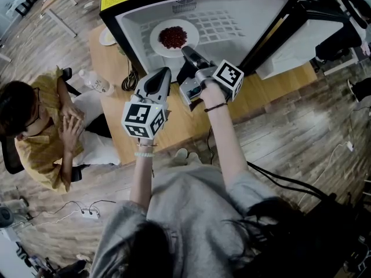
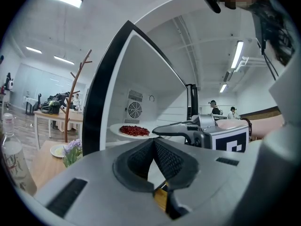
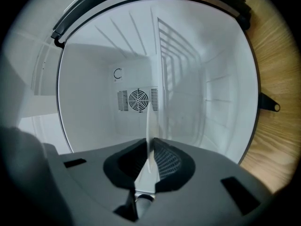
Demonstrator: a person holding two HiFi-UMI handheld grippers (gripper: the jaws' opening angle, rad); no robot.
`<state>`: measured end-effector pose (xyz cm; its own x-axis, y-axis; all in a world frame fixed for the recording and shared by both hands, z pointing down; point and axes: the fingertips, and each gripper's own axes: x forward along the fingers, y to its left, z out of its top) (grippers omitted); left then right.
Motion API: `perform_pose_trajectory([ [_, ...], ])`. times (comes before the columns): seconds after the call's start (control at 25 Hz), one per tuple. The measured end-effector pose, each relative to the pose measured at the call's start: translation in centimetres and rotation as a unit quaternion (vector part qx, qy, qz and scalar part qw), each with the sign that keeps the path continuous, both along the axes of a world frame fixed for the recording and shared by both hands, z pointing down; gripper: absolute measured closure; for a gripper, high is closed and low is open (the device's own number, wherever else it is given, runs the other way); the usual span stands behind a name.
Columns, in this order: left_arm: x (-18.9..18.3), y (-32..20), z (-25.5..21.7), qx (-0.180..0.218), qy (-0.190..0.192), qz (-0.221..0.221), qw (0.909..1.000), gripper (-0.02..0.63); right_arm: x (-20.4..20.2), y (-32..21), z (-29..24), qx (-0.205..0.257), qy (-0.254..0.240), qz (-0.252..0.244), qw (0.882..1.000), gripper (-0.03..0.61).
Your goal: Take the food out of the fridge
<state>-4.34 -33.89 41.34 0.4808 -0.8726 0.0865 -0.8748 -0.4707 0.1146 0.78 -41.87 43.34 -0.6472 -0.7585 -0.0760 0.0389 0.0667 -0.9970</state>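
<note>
A white plate (image 1: 157, 39) of red food (image 1: 173, 36) sits on the shelf inside the open fridge (image 1: 232, 22). My right gripper (image 1: 186, 52) reaches into the fridge and is shut on the plate's near rim. In the right gripper view the rim (image 3: 149, 126) shows edge-on as a thin white blade pinched between the pads of the right gripper (image 3: 151, 142). My left gripper (image 1: 164, 73) hangs just outside the fridge opening, shut and empty. In the left gripper view the plate (image 2: 134, 131) lies past the left gripper (image 2: 153, 142), with the right gripper (image 2: 162, 130) at its edge.
The fridge stands on a wooden table (image 1: 272, 88) with its black door (image 1: 290, 22) swung open to the right. A water bottle (image 1: 95, 83) and a small dish (image 1: 107, 36) sit at the table's left. A person (image 1: 40, 132) sits to the left. Cables and a power strip (image 1: 90, 213) lie on the floor.
</note>
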Motion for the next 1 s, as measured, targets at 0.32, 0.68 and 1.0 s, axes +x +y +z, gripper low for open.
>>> perform_pose_trajectory([
  [0.32, 0.5, 0.7, -0.6, 0.007, 0.001, 0.006, 1.0, 0.606, 0.6, 1.5, -1.4, 0.014, -0.01, -0.009, 1.0, 0.538],
  [0.68, 0.6, 1.7, -1.4, 0.02, 0.0, 0.017, 0.9997, 0.606, 1.2, 3.3, -2.2, 0.031, -0.015, -0.022, 0.999, 0.536],
  [1.0, 0.7, 4.1, -2.0, 0.028, -0.001, 0.026, 0.9993, 0.606, 2.2, 5.9, -2.5, 0.037, -0.023, -0.027, 0.999, 0.536],
])
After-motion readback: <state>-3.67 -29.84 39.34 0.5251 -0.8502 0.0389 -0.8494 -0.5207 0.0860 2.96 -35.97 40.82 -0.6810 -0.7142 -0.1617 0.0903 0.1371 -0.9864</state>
